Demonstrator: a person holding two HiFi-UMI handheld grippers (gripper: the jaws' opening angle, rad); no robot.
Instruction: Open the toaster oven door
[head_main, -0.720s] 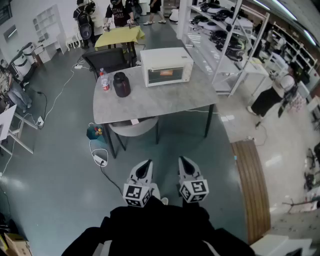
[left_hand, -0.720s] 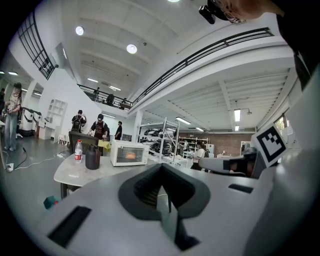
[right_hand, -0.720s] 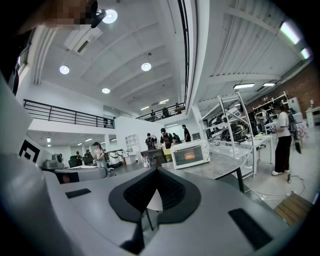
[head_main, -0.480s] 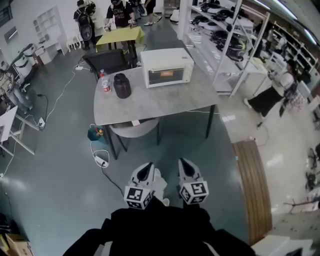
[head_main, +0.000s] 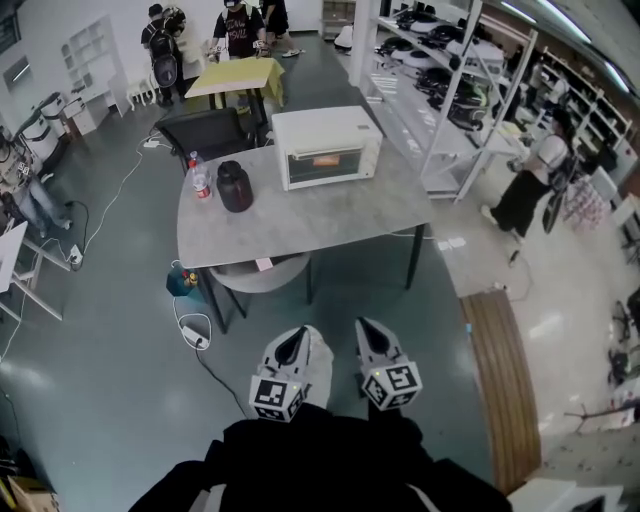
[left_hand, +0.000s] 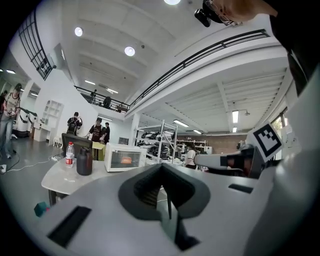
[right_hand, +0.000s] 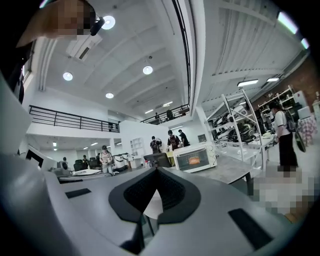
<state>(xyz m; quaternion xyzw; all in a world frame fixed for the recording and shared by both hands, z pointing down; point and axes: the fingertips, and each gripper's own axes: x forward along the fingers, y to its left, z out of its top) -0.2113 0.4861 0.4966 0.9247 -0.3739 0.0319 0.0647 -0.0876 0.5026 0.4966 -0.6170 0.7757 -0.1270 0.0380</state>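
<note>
The white toaster oven (head_main: 327, 147) stands at the far side of a grey table (head_main: 310, 215) with its glass door closed. It also shows small and distant in the left gripper view as the toaster oven (left_hand: 124, 157) and in the right gripper view as the toaster oven (right_hand: 195, 157). My left gripper (head_main: 291, 345) and right gripper (head_main: 370, 335) are held low near my body, well short of the table. The jaws of the left gripper (left_hand: 161, 167) meet with nothing between them, and so do those of the right gripper (right_hand: 156, 170).
On the table's left stand a dark jar (head_main: 235, 186) and a water bottle (head_main: 198, 177). A black chair (head_main: 205, 130) is behind the table, a round stool (head_main: 262, 272) under it. A cable and power strip (head_main: 195, 335) lie on the floor. Shelving (head_main: 440, 80), a person (head_main: 525, 190) and a wooden bench (head_main: 495, 370) are to the right.
The table and oven have shifted slightly left and nearer in the head view. Both grippers stay low and shut. The person at the right has walked a little.
</note>
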